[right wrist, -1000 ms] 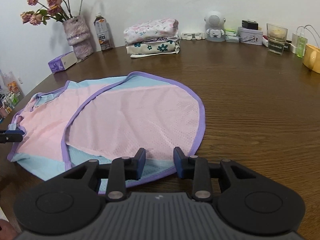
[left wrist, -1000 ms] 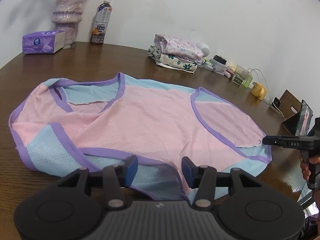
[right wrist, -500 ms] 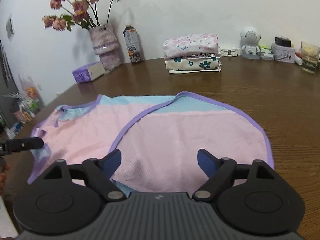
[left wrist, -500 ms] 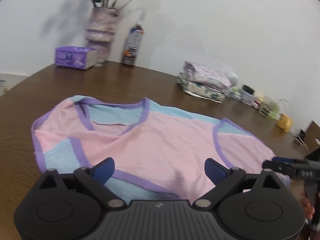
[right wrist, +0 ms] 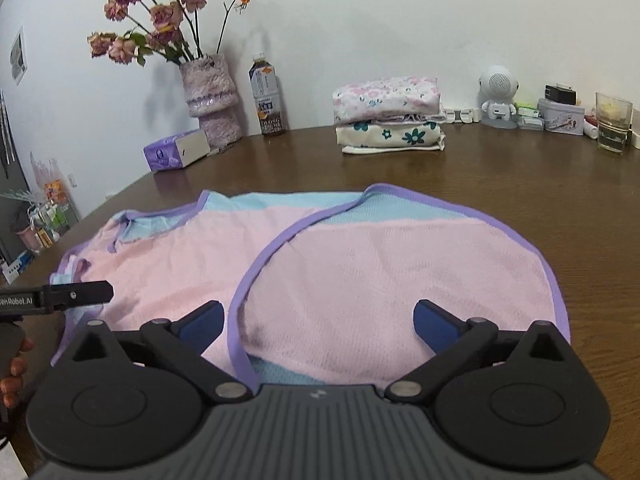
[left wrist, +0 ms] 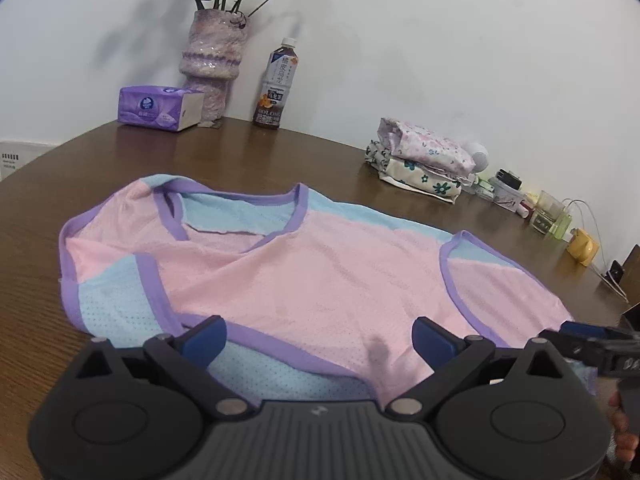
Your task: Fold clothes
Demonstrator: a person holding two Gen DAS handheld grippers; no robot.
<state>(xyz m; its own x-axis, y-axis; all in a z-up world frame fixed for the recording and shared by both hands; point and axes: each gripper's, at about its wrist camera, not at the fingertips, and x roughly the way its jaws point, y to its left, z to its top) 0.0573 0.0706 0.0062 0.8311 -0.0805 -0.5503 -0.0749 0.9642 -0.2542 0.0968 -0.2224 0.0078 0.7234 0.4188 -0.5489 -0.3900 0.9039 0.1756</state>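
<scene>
Left wrist view: the left gripper (left wrist: 318, 336) stands with its jaws spread wide and nothing between them, poised over the near hem of the pink-and-blue mesh top (left wrist: 320, 276), which lies flat on the wooden table (left wrist: 120, 160) with its V-neck pointing away toward the oolong tea bottle (left wrist: 278, 84). The top's long axis runs across this view — one folded-in sleeve on the side toward the tissue box (left wrist: 160, 109), the other toward the right gripper (right wrist: 320, 326), whose jaws are opening, no cloth pinched in them. Each gripper sits at its own end of the near hem, so neither is nearer overall.

The right wrist view alone shows the sleeve flap on its side lying smooth, and the stack of folded clothes (right wrist: 388, 114) beyond, well apart from the top. The left wrist view alone shows the neckline's rumpled far sleeve.
</scene>
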